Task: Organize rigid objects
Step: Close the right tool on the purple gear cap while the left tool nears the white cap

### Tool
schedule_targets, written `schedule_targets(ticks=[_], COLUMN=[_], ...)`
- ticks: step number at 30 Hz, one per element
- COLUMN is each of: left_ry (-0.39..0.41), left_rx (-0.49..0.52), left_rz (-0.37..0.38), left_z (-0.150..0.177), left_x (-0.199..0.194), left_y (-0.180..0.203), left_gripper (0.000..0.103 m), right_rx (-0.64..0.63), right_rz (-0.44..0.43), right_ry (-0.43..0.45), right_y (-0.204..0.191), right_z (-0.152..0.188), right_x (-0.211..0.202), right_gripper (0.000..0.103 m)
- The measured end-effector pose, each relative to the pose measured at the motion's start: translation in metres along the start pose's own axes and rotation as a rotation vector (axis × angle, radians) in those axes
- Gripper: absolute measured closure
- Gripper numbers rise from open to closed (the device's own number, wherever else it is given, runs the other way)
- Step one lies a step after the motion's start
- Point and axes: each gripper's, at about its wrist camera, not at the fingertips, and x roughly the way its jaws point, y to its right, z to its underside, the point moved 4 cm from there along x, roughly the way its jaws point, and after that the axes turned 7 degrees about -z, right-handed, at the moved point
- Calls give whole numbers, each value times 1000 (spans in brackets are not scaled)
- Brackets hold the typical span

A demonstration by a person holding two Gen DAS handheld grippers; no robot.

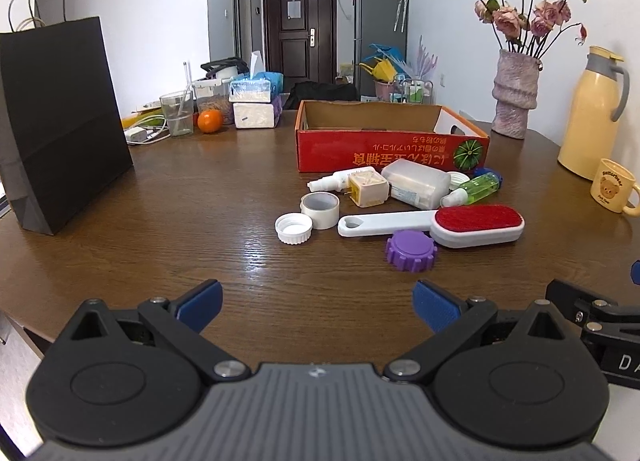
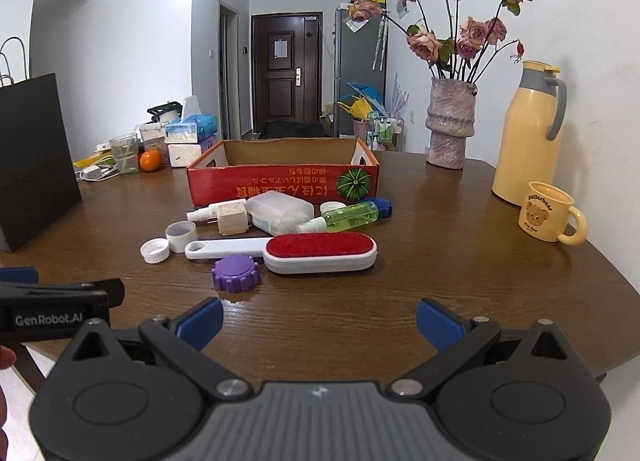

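Both units hover low over the near edge of the brown wooden table [image 1: 180, 189]. The left gripper [image 1: 318, 307] has its blue-padded jaws spread wide with nothing between them; the right gripper [image 2: 318, 321] stands likewise, jaws apart and empty.

From the right wrist view, the loose items lie clustered at 12 o'clock, just in front of the open red cardboard box [image 2: 280, 185]. Nearest is the ribbed purple plastic cap [image 2: 236, 273], touching the white-handled lint brush with red pad [image 2: 320, 253] at its 1 o'clock. At the brush handle's 11 o'clock sit the ribbed white screw cap [image 2: 154, 250] and the short white plastic ring [image 2: 182, 236], touching each other. Behind them lie a small white spray bottle [image 2: 202, 214], a cream cube-shaped plug adapter [image 2: 232, 218], a translucent rectangular plastic case [image 2: 280, 211] and a clear green spray bottle [image 2: 344, 217].

At 2 o'clock stands a yellow bear-print mug [image 2: 550, 217], well apart from the cluster.
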Motion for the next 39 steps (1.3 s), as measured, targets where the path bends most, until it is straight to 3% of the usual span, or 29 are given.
schedule_targets(ticks=[24, 39], left_ry=[-17, -36], left_rx=[1, 16], left_rz=[-39, -90], left_z=[-32, -41], left_x=[90, 128], left_y=[-4, -26], left_gripper=[0, 0], right_rx=[-41, -88], right_rz=[-79, -131], right_ry=[33, -57], right_y=[-3, -32], right_z=[-23, -24], right_x=[88, 134], right_gripper=[0, 0])
